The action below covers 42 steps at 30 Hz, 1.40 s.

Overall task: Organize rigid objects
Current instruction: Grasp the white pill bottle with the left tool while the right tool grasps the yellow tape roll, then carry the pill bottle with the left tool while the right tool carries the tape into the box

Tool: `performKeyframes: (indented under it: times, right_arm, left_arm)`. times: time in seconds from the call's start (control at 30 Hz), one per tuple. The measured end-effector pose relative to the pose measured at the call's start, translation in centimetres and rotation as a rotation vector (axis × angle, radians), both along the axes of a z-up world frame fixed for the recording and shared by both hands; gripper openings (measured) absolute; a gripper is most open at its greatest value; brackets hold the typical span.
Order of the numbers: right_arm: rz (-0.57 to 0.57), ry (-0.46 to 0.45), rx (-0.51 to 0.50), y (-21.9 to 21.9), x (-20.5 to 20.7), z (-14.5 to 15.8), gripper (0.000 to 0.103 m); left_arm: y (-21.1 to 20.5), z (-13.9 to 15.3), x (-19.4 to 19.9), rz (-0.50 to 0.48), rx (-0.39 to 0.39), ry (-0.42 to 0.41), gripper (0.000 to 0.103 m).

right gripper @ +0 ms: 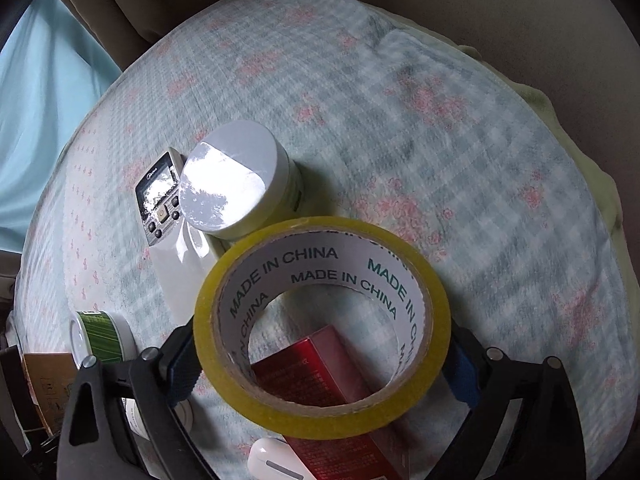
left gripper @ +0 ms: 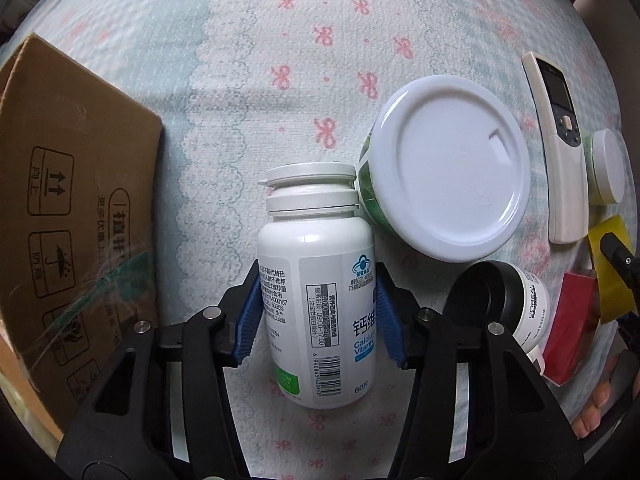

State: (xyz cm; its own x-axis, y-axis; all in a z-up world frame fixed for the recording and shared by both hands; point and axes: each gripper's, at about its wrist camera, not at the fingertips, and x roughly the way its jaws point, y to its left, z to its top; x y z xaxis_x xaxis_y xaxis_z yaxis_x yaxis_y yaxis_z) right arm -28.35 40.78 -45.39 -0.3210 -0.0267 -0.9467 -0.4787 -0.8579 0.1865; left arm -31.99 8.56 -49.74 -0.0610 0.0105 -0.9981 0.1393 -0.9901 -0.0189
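Observation:
My left gripper (left gripper: 318,316) is shut on a white calcium pill bottle (left gripper: 316,280), its blue pads pressing both sides, above the patterned cloth. My right gripper (right gripper: 320,364) is shut on a yellow tape roll (right gripper: 320,328), held above a red box (right gripper: 340,408); the roll also shows at the right edge of the left wrist view (left gripper: 612,268). A large white-lidded green jar (left gripper: 448,168) stands just right of the pill bottle.
A cardboard box (left gripper: 72,216) stands at the left. A white remote (left gripper: 560,140), a small white-lidded jar (right gripper: 240,184), a black-capped L'Oreal jar (left gripper: 512,304) and a white earbud case (right gripper: 272,460) lie on the pink-bow cloth (left gripper: 280,40).

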Motion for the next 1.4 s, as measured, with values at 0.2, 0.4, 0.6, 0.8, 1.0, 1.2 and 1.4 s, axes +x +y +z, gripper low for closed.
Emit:
performKeyframes:
  times: [0.2,0.4,0.6,0.8,1.0,1.2,1.4]
  right_arm:
    - [0.015,0.002,0.007,-0.3,-0.1,0.2,0.096]
    - [0.062,0.039,0.035,-0.8,0.1,2.4,0.096]
    - [0.101,0.095,0.051,-2.4,1.6,6.7,0.096]
    - [0.17,0.175,0.073,-5.2,2.4,12.8,0.096]
    - [0.264,0.231,0.1,-9.5,4.3,19.5,0.096]
    - [0.358,0.261,0.107,-17.1,6.2,24.3,0.096]
    - [0.454,0.234,0.055,-26.7,7.4,26.4,0.096]
  left_arm:
    - [0.1,0.7,0.5,-0.008,0.004,0.023,0.047]
    - [-0.2,2.7,1.3,-0.006,0.013,0.071,0.047]
    - [-1.5,7.9,3.4,0.0,0.064,0.179,0.047]
    - [-1.6,15.3,4.6,-0.025,0.103,0.313,0.047]
    - [-6.0,22.9,7.2,-0.025,0.135,0.409,0.047]
    - [-13.4,27.1,10.0,-0.005,0.153,0.438,0.047]
    - [-22.9,29.6,12.0,0.004,0.175,0.42,0.047]
